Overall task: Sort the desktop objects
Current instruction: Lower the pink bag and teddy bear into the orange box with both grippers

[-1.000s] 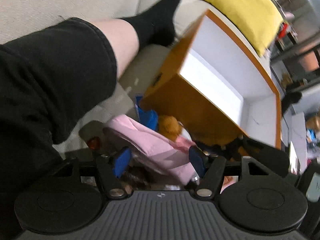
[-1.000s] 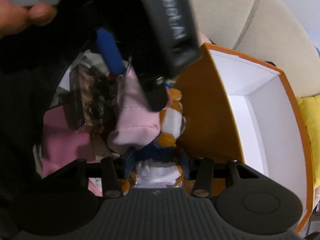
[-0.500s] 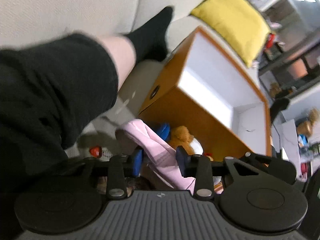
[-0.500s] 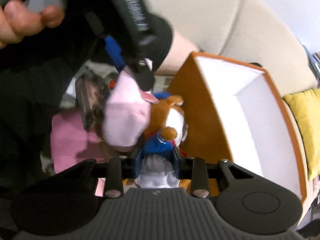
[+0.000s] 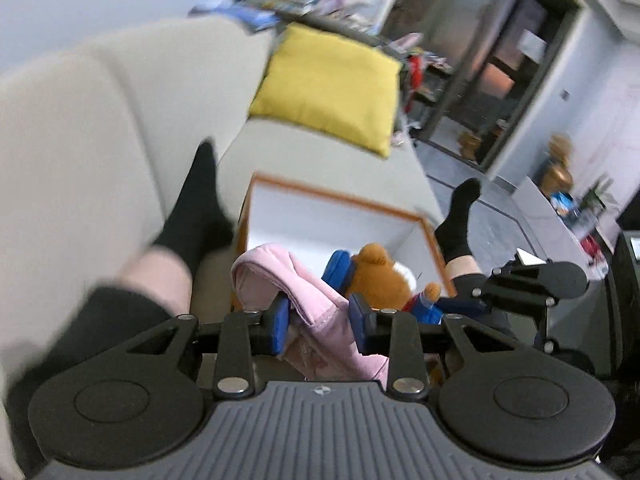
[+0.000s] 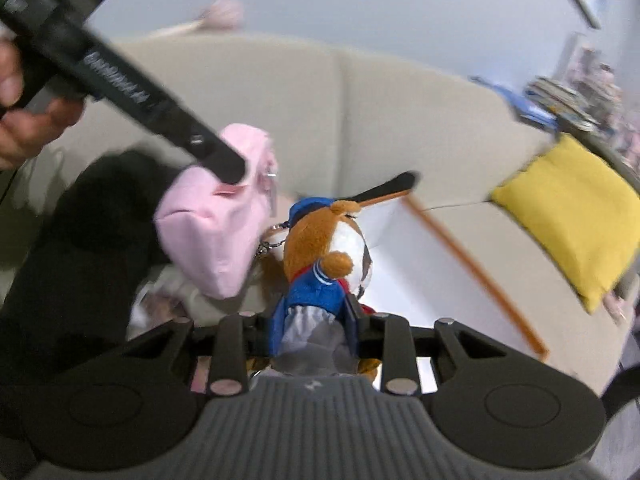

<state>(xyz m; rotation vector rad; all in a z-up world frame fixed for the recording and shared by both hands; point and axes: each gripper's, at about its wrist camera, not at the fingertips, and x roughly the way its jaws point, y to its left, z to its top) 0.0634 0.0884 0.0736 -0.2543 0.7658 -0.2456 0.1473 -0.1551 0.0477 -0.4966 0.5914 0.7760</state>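
The left gripper is closing on a soft pink pouch, and the right gripper pinches a plush bear in blue by its body. Both toys hang side by side, nearly touching, above the orange-rimmed white box, which sat beside them a second ago. Beyond lie a socked foot, the beige sofa and a yellow cushion.

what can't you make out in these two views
- Left wrist view: the lower part of the pink pouch is hidden behind the left gripper.
- Right wrist view: the plush toy's legs are hidden behind the right gripper.
- Both views: the box floor is covered by the held things.
- Shelf clutter: too blurred to identify.
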